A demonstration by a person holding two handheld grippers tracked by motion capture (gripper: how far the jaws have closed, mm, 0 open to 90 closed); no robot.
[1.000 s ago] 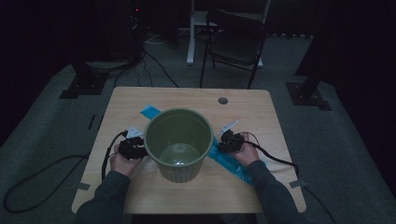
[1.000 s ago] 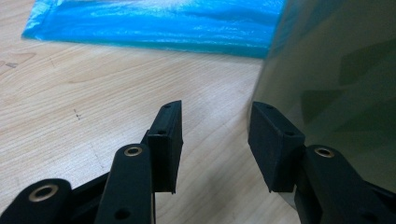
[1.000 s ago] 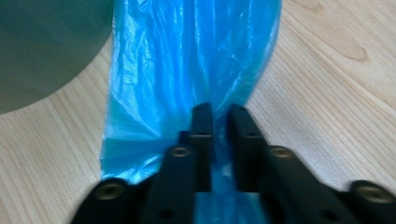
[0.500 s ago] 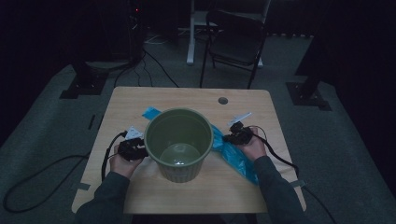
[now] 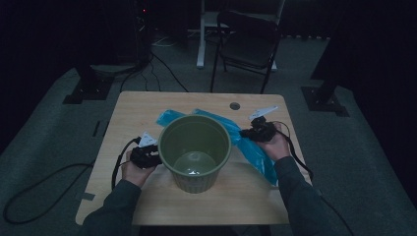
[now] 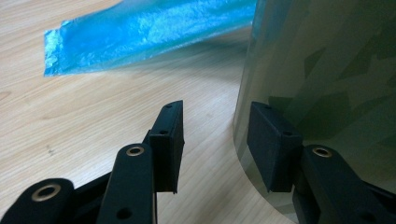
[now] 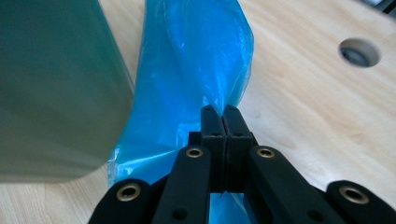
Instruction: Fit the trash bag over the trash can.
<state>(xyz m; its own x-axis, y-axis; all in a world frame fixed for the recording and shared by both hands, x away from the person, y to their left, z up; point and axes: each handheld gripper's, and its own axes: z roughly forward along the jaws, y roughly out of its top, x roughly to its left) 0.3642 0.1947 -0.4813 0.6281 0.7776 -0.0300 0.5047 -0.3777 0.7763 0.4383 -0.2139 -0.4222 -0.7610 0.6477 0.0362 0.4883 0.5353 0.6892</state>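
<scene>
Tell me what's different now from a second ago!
The right gripper pinched shut on the blue plastic bag and has lifted it up off the table, away from the person, so the bag now bunches up beside the green bin. The left gripper stayed open next to the bin's wall, and the bin stayed in place.

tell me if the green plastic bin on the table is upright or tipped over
Upright: the green plastic bin stands on its base on the wooden table, round mouth facing up, its inside bottom visible from above.
</scene>
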